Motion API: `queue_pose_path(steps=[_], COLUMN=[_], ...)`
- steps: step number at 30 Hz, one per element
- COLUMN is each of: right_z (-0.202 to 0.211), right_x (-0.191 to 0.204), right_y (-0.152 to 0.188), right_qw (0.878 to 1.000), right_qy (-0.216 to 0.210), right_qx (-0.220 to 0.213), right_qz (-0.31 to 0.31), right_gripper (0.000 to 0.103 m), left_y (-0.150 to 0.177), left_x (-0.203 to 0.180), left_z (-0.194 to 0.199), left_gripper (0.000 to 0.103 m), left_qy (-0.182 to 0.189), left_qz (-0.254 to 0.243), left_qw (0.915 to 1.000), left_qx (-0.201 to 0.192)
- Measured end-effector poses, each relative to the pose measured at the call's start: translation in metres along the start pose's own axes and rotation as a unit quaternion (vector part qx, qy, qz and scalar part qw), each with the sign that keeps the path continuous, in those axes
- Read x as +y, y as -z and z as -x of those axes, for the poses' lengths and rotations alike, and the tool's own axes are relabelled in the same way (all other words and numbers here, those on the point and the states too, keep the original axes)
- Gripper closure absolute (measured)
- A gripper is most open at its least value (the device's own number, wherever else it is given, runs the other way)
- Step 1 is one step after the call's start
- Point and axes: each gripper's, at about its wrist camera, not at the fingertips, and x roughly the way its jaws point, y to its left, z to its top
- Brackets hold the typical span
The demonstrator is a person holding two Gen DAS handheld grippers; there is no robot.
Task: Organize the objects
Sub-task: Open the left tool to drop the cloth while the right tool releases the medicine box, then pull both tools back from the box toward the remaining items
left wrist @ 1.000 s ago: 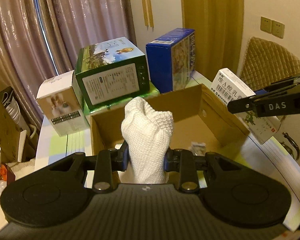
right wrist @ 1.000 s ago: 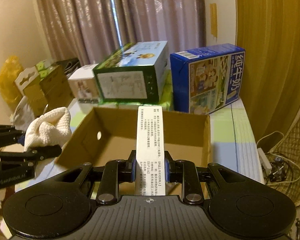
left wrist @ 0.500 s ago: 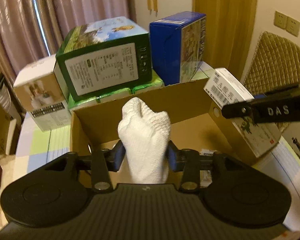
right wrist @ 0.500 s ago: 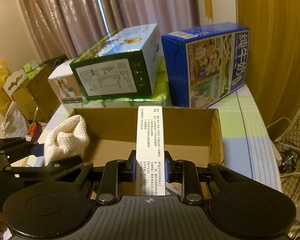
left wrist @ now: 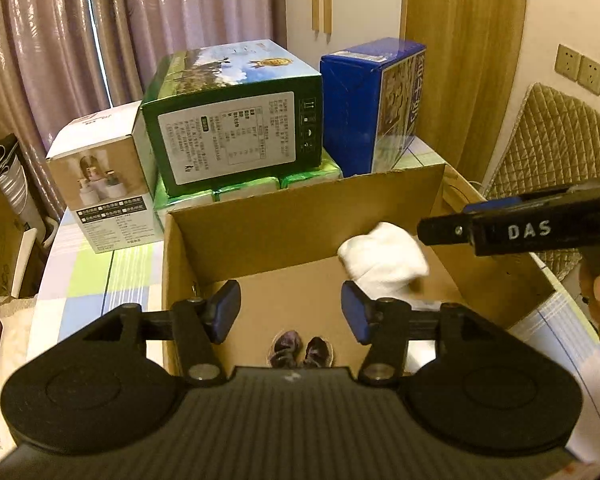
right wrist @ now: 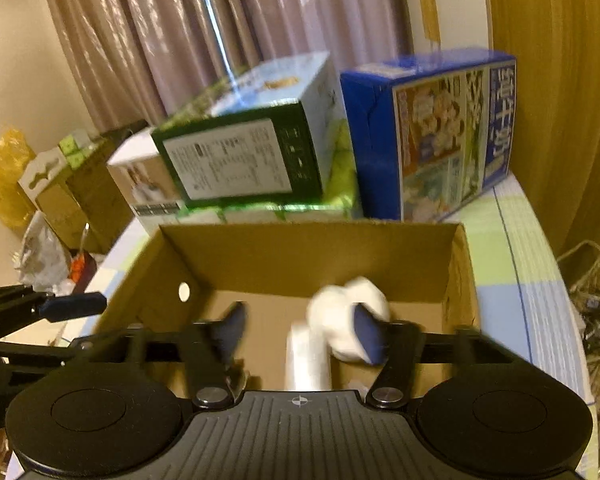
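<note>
Mauve curtains (left wrist: 60, 40), cream wall (left wrist: 360, 0), wooden panel (left wrist: 460, 60), quilted chair (left wrist: 560, 140).

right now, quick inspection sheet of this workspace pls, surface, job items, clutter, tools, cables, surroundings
surface: checked tablecloth on the table, crowded along the back.
job's things: open cardboard box; white cloth and white carton inside it, both blurred.
clutter: green box, blue box, small white box behind the cardboard box.
tools: left tool open, empty; right tool open, empty.
cables: tangle at the table's right edge.
surroundings: curtains, wall sockets, quilted chair back.
</note>
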Motion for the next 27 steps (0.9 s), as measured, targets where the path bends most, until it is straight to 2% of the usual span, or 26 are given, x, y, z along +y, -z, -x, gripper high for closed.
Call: queue_pose_path(steps=[5,11,14,24,27], right_z=[0.031,0.092,0.122,0.204,0.221], right_x=[-0.006,-0.001,0.002,0.014,0.018], right_y=[0.010,0.034,0.055,0.139,0.166], right_qw=[1.000,0.999,0.999,0.996,0.996], right_qy=[0.000,-0.004,0.000,0.024,0.028], right_qx=[-0.007,-0.031,-0.040,-0.052,-0.048], right_qz=[-0.009,-0.023,-0.032,-0.062,-0.071], right_gripper=[0.040,0.030,0.025,0.009,0.006], left_y=[0.016,0.036,0.048,0.104,0.125], left_x=[0.002,-0.001,-0.006,-0.028,-0.036], left_z=[0.024,0.066,0.092,0.174,0.190], left_gripper=[0.044,0.037,0.034,0.006,0.001], left_qy=[0.002,-0.004,-0.010,-0.033,-0.046], left_qz=[0.020,0.042,0.048,0.070,0.067], left_qw=[0.9998,0.9989,0.9983,0.9954,0.9952], left_qx=[-0.007,-0.021,-0.030,-0.057,-0.055])
